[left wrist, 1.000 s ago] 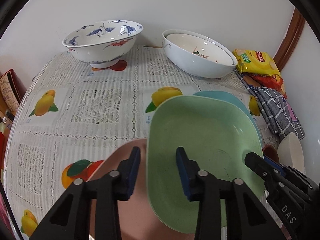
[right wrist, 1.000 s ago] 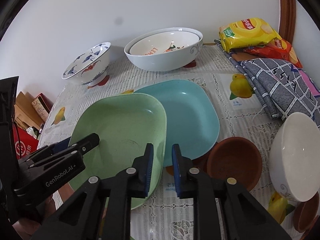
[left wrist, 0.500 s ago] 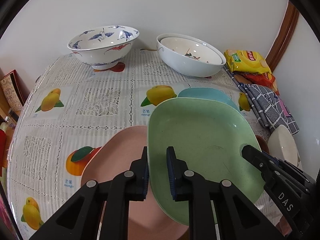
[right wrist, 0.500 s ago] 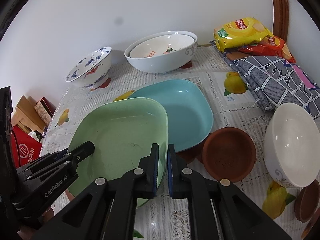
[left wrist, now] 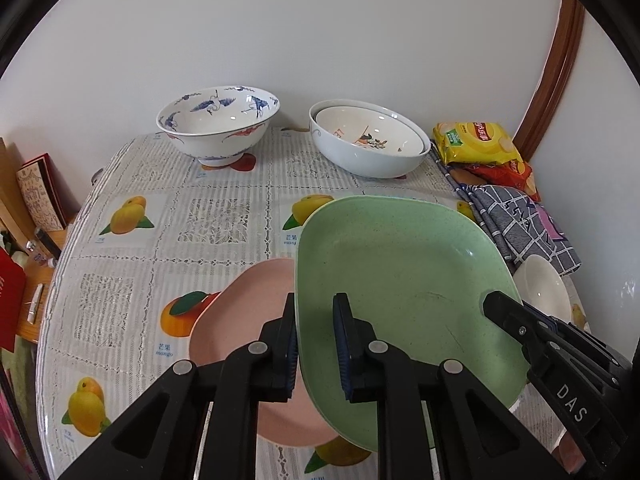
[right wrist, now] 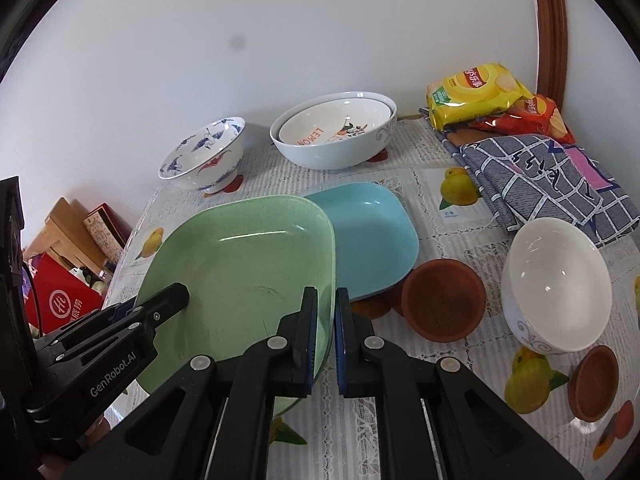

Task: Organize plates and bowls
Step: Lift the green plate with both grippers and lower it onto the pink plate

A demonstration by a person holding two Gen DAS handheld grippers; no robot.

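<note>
Both grippers hold the green square plate (left wrist: 404,280), which hangs above the table. My left gripper (left wrist: 316,332) is shut on its left rim; my right gripper (right wrist: 326,320) is shut on its right rim (right wrist: 330,264). The right gripper also shows in the left wrist view (left wrist: 504,316), and the left gripper in the right wrist view (right wrist: 168,300). A pink plate (left wrist: 248,304) lies below the green one on the left. A blue plate (right wrist: 372,236) lies below on the right.
A blue-and-white crane bowl (left wrist: 218,128) and two nested white bowls (left wrist: 368,144) stand at the back. A white bowl (right wrist: 556,284), brown saucers (right wrist: 444,300), a checked cloth (right wrist: 536,176) and chip bags (right wrist: 476,92) are at the right. Boxes (right wrist: 60,296) are off the left edge.
Both grippers closed on the green plate's rims and lifted it. The plate rose clear of the blue plate; more of the pink plate shows beneath.
</note>
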